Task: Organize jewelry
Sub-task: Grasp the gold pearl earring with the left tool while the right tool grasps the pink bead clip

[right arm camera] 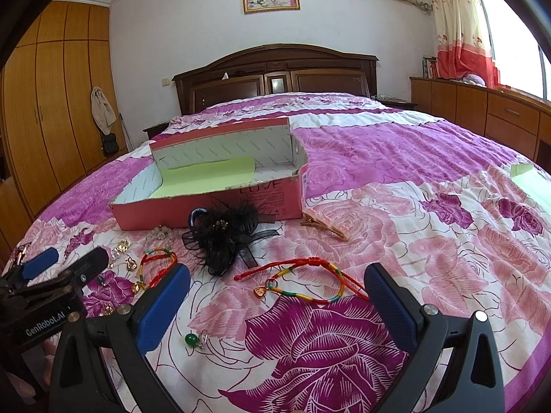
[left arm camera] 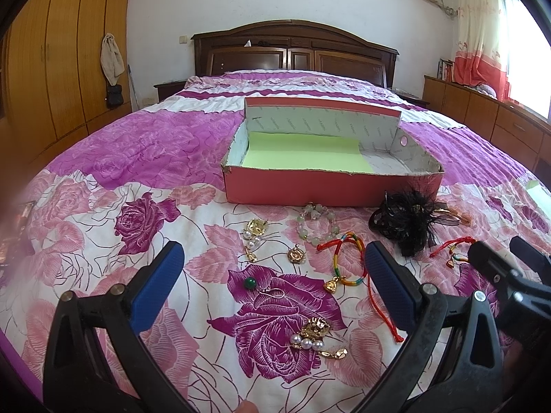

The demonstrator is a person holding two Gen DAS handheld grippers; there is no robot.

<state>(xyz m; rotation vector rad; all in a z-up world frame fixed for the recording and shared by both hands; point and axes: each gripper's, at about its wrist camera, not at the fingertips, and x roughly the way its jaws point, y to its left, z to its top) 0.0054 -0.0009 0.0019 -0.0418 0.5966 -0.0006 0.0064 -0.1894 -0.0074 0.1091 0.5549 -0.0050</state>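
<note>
- Left gripper (left arm camera: 272,275): spread, empty, above gold earrings (left arm camera: 315,335).
- Right gripper (right arm camera: 277,296): spread, framing red cord bracelet (right arm camera: 303,284), probably next pick.
- Pink box (left arm camera: 330,186): open to receive jewelry.

Sunlit bedroom (right arm camera: 206,34), wooden wardrobe (right arm camera: 51,103)

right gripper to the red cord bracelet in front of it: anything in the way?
Nothing visible. The red cord bracelet lies flat on the bedspread just ahead of the open right gripper, nothing between them.
</note>
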